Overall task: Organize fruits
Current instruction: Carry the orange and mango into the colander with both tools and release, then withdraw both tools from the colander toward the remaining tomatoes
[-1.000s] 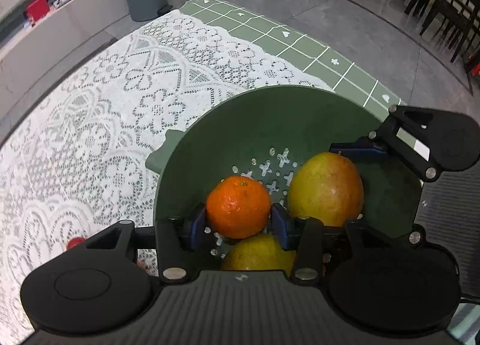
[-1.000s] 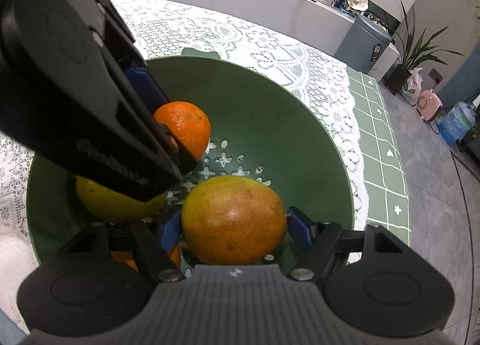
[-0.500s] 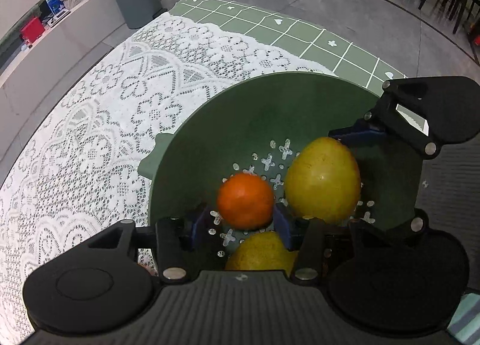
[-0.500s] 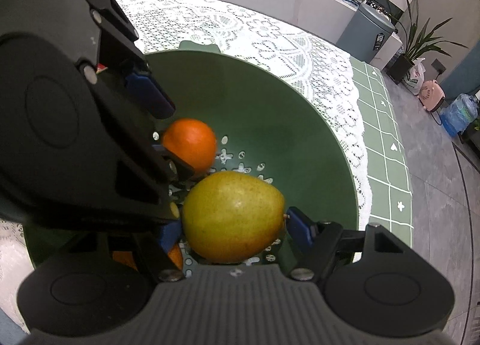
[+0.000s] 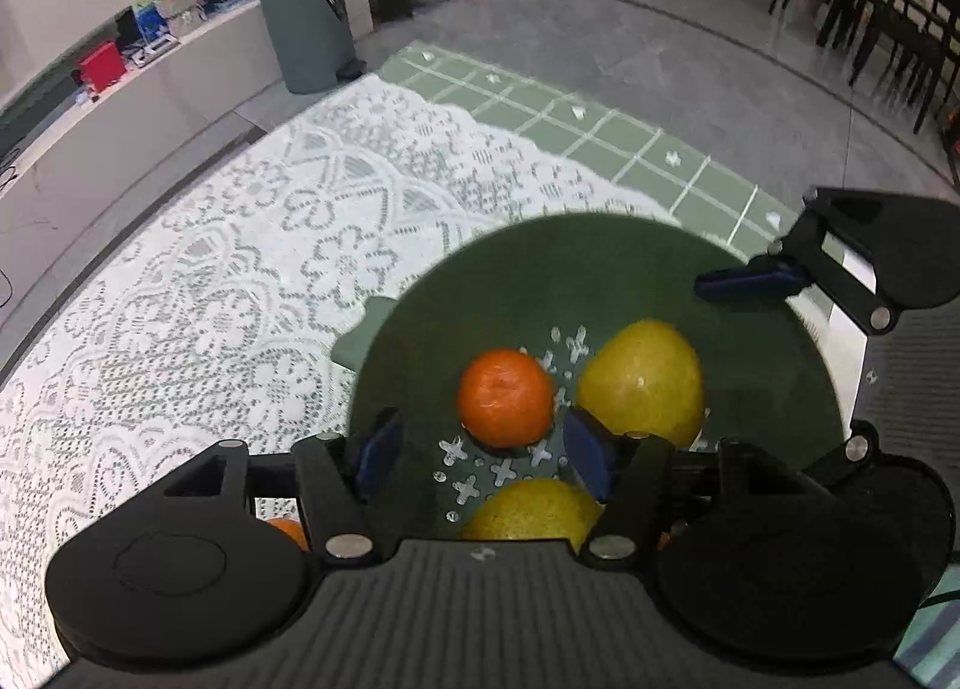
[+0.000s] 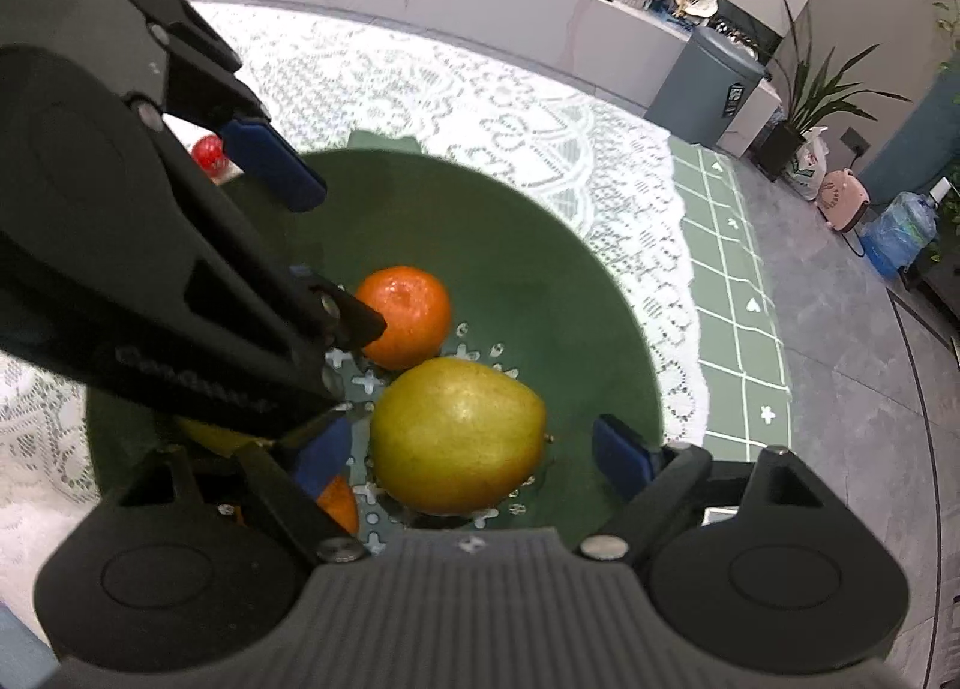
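Releasing: both grippers' jaws have just been opening, so the left gripper [image 5: 483, 449] and right gripper [image 6: 474, 452] stand open over the orange [image 5: 506, 398] and pear [image 6: 457, 434] lying in the green colander [image 6: 558, 269]. Next, lift clear and fetch the remaining fruit.

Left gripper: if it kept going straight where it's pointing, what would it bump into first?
Probably the orange mandarin, lying between the open fingers of the left gripper in the green bowl. Depth is hard to judge.
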A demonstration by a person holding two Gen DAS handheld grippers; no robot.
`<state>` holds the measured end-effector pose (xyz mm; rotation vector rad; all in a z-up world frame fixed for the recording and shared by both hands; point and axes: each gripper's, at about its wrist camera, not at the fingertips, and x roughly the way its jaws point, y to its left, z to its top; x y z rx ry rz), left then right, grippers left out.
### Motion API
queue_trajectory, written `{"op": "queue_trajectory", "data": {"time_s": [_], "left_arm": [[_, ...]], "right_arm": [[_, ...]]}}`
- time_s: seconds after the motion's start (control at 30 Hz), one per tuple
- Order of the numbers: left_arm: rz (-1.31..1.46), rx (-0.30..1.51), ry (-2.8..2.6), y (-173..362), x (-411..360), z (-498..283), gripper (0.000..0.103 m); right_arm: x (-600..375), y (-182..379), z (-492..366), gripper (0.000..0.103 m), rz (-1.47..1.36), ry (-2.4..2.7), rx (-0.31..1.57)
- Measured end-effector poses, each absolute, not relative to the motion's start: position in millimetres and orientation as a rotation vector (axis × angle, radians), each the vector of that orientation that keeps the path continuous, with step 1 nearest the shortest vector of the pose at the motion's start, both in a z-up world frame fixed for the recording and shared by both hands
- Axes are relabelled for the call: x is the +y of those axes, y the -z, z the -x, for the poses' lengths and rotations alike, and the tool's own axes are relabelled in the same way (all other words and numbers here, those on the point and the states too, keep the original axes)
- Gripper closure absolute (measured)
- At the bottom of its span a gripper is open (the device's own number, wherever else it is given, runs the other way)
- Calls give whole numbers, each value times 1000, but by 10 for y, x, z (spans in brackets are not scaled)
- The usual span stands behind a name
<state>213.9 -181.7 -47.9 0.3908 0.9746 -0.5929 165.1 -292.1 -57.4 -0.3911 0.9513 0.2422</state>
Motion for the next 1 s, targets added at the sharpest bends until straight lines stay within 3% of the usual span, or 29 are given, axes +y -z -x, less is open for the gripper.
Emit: {"op": "queue_trajectory", "data": {"time_s": [0.5, 1.0], "left_arm": [[-236, 767, 535, 0, -1358, -1747, 30], [-97, 608, 376, -11, -442, -1138, 30]], "right_arm": [[-2779, 93, -1017, 18, 193, -155, 706], [-2182, 145, -348, 18, 2, -117, 506]]}}
